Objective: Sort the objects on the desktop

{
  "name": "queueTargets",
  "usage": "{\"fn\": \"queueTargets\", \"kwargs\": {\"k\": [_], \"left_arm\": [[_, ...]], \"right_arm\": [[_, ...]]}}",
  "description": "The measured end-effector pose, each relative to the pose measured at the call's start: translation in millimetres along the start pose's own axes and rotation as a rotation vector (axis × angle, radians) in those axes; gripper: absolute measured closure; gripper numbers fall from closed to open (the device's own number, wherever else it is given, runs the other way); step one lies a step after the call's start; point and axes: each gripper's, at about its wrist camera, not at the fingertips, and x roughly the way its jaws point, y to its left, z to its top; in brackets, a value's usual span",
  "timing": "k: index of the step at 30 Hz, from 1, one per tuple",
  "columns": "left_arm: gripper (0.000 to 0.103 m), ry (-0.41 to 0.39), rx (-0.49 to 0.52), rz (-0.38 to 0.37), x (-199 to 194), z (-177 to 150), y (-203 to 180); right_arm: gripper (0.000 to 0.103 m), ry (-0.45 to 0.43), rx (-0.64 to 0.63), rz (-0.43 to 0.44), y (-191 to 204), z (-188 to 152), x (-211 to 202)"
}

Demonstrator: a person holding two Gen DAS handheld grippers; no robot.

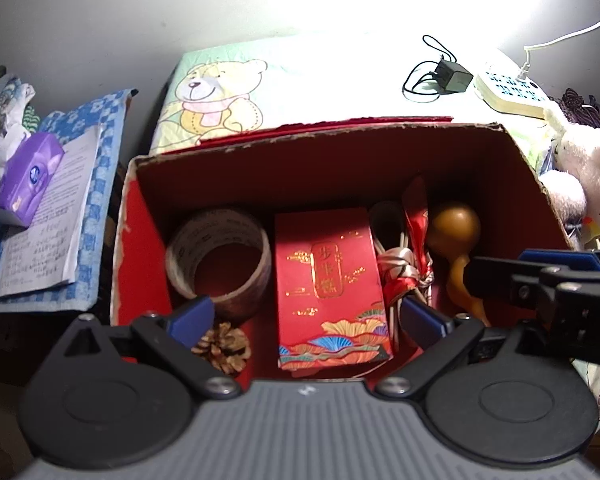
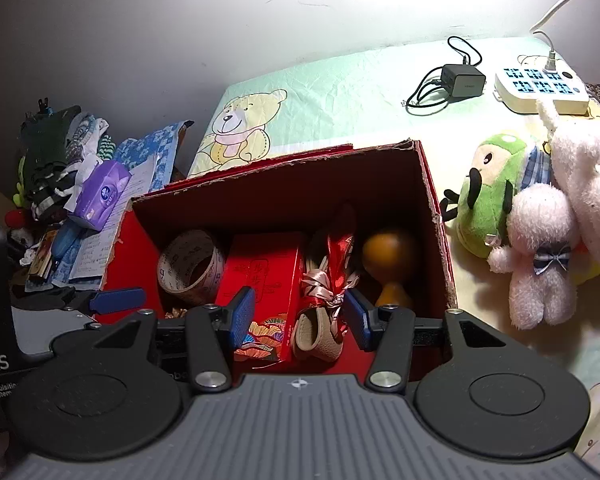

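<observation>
A red cardboard box (image 1: pixel 140 240) stands open on the tabletop (image 2: pixel 340 92), which is covered with a pale green cloth printed with a teddy bear (image 1: pixel 220 96). Both grippers hover above the box, looking down into it.

The left gripper (image 1: pixel 306 318) has its jaws spread wide, with nothing between them. The right gripper (image 2: pixel 298 318) also has its jaws apart and empty; its blue-padded fingers (image 1: pixel 556 260) reach in from the right edge of the left wrist view.

Inside the box, a tape roll (image 1: pixel 218 260) lies at the left, with a pine cone (image 1: pixel 222 346) just in front of it. A red packet (image 1: pixel 330 288) with gold lettering lies in the middle. To its right sits a bundle tied with ribbon (image 1: pixel 408 272), then a brown gourd (image 1: pixel 454 232) at the right wall. A small tan pouch (image 2: pixel 316 332) rests in front of the bundle.

Outside the box, plush toys (image 2: pixel 540 208) lie to the right. A black charger (image 2: pixel 462 78) and a white power strip (image 2: pixel 540 86) sit at the back. A purple tissue pack (image 1: pixel 24 178) rests on papers to the left.
</observation>
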Motion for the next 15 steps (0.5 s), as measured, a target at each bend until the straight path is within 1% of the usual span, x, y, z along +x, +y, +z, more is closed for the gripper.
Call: {"fn": "queueTargets", "kwargs": {"k": [3, 6, 8, 12, 15], "left_arm": [[0.003, 0.002, -0.003, -0.001, 3.9, 2.4, 2.7], [0.003, 0.028, -0.025, -0.002, 9.2, 4.0, 7.2], [0.003, 0.055, -0.039, 0.009, 13.4, 3.7, 8.9], [0.003, 0.082, -0.017, 0.052, 19.2, 0.8, 7.3], [0.003, 0.099, -0.019, 0.056, 22.0, -0.4, 7.5]], "right_arm": [[0.051, 0.01, 0.004, -0.017, 0.3, 2.3, 4.6], [0.051, 0.017, 0.014, -0.031, -0.2, 4.2, 8.8], [0.051, 0.022, 0.017, -0.039, 0.1, 5.2, 10.9], [0.051, 0.031, 0.007, -0.055, 1.5, 4.5, 14.5], [0.051, 0.04, 0.014, -0.068, -0.5, 2.0, 18.7]]}}
